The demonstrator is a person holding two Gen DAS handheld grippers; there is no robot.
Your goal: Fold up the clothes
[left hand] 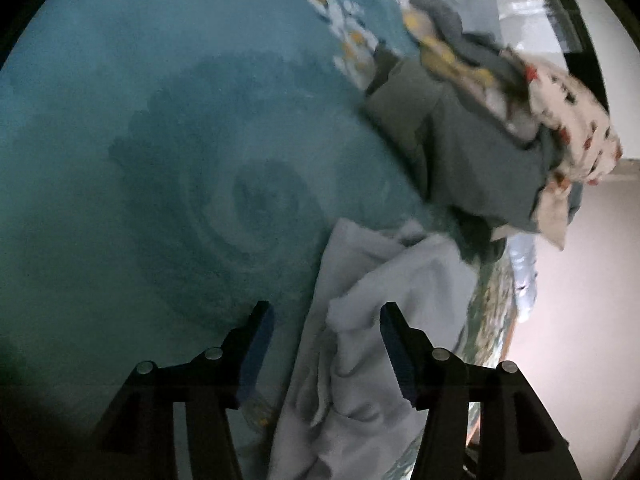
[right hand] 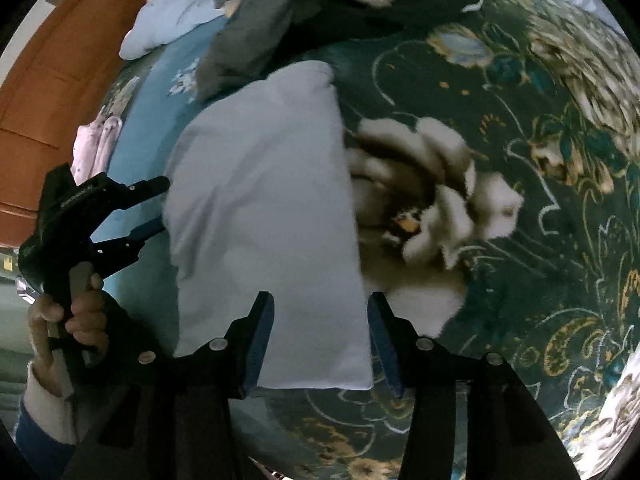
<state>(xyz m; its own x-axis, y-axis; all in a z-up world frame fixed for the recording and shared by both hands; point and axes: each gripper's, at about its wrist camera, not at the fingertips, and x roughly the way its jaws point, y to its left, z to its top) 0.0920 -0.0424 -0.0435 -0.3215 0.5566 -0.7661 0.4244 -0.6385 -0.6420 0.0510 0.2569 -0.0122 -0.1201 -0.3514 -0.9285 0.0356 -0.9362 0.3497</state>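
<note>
Bedding in teal and dark floral covers the bed [right hand: 520, 80]. Both the left gripper [left hand: 326, 344] and right gripper [right hand: 320, 340] gape, holding nothing, over the folded pale garment [right hand: 260, 200]; a careless pinch could undo its fold.

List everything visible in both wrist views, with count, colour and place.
pale grey folded garment: one, light grey, on the bed between both grippers
teal bedspread with rose pattern: one, teal, under the garment
dark green floral blanket: one, green, cream and gold, right of the garment
pile of unfolded clothes: several, grey-green, white with red spots, behind the garment
pale blue pillow: one, by the orange-brown headboard
left gripper: black, blue pads, open
right gripper: black, blue pads, open
hand: one, gripping the left gripper's handle
</note>
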